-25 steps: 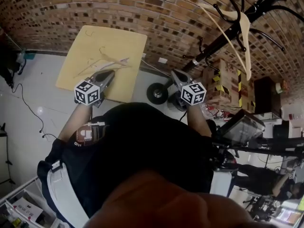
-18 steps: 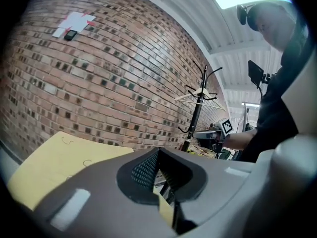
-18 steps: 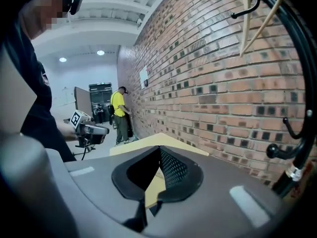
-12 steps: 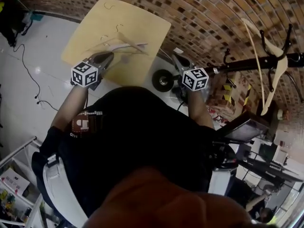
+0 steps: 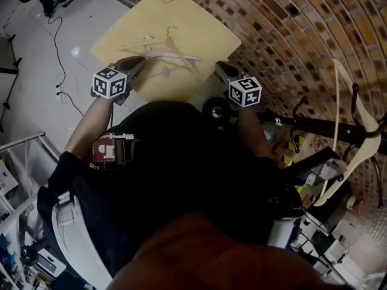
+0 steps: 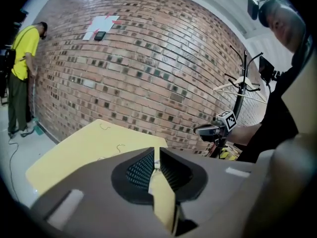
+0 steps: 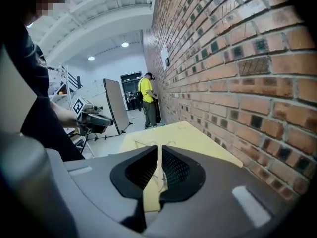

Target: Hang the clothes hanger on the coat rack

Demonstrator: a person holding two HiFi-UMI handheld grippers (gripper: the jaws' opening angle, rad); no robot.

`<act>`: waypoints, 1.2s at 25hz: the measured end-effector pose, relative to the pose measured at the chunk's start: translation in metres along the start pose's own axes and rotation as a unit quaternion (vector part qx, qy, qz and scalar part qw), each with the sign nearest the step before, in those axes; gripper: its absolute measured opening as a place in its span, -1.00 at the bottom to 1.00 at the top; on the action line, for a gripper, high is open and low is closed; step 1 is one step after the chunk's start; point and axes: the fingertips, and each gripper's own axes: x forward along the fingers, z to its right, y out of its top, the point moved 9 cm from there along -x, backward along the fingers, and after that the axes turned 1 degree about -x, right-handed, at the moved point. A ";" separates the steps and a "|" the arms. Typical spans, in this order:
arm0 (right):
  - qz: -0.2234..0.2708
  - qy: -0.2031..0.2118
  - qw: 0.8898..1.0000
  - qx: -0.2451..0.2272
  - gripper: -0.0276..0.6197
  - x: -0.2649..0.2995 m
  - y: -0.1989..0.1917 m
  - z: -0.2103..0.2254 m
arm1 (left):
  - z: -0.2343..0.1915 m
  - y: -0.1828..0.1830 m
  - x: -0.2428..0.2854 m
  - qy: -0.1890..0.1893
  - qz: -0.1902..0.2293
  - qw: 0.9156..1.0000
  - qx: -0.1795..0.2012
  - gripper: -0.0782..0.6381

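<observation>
Clothes hangers (image 5: 166,54) of pale wood are found lying in a loose pile on the yellow tabletop (image 5: 205,29), in the 12 o'clock part of the head view. Their long bars are laid roughly along the 9-to-3 o'clock line, with the wire hooks turned toward 12 o'clock. From the left hand-held gripper (image 5: 138,63) the pile lies at about 2 o'clock, just beside its tip. From the right hand-held gripper (image 5: 221,71) it lies at about 10 o'clock and farther off. The left is therefore judged the nearer for a pick. The coat rack (image 5: 314,125) is seen at about 4 o'clock from the right hand-held gripper, well apart from the tabletop, with one hung hanger (image 5: 354,168) already on it.

In the left gripper view, the jaws of the left hand-held gripper (image 6: 155,158) are pressed together and nothing is held. In the right gripper view, the jaws of the right hand-held gripper (image 7: 159,157) are opening. Only a narrow slit is shown, through which bare tabletop is seen, and nothing is held.

The hangers in the pile cannot be counted, as the bars overlap. Whether the left tip touches the pile cannot be told. In both gripper views the pile is largely masked by the gripper bodies. The coat rack's prongs are cut off at the right edge of the head view.
</observation>
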 end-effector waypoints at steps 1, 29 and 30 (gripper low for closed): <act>-0.003 0.007 1.000 0.001 -0.79 0.005 -0.001 0.005 | 0.003 -0.001 0.002 0.009 -0.003 1.000 0.000 -0.77; -0.245 0.011 0.967 0.071 -0.39 0.156 -0.063 0.011 | -0.214 -0.037 0.112 -0.018 -0.336 0.926 0.173 -0.36; -0.260 0.013 0.963 0.065 -0.38 0.161 -0.067 0.011 | -0.219 -0.042 0.116 -0.020 -0.351 0.920 0.174 -0.34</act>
